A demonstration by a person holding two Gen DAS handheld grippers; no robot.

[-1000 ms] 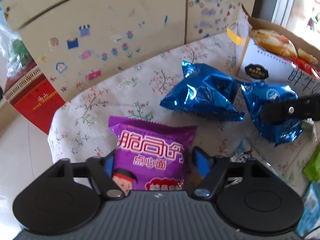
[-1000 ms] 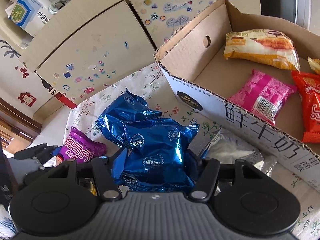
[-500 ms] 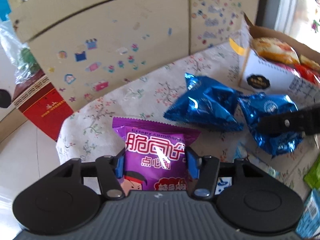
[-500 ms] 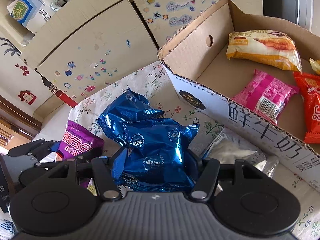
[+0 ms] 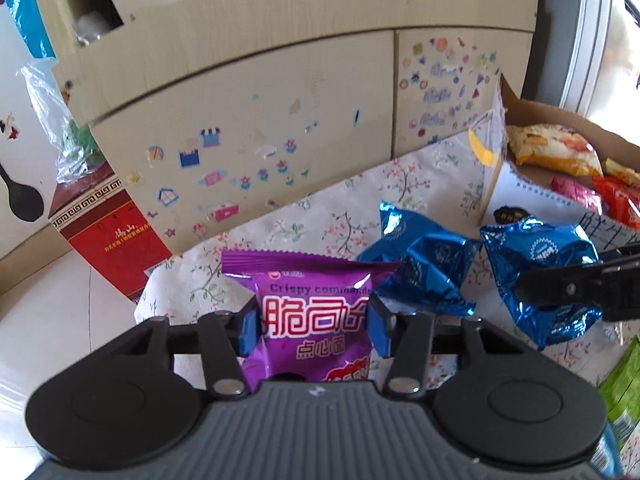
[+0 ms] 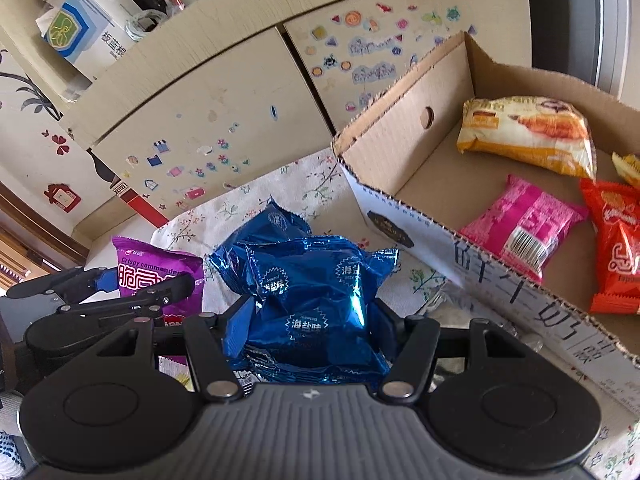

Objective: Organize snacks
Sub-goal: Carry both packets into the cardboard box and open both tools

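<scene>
My left gripper is shut on a purple snack packet and holds it above the floral cloth; the packet also shows in the right wrist view. My right gripper is shut on a blue foil snack bag, seen from the side in the left wrist view. A second blue foil bag lies on the cloth behind it. An open cardboard box at the right holds an orange packet, a pink packet and a red packet.
A stickered cabinet stands behind the table. A red carton sits on the floor at the left. A green packet lies at the right edge. A clear wrapper lies by the box front.
My left gripper closed on the purple packet and lifted it off the cloth. My right gripper kept its hold on the blue bag and rose slightly.
</scene>
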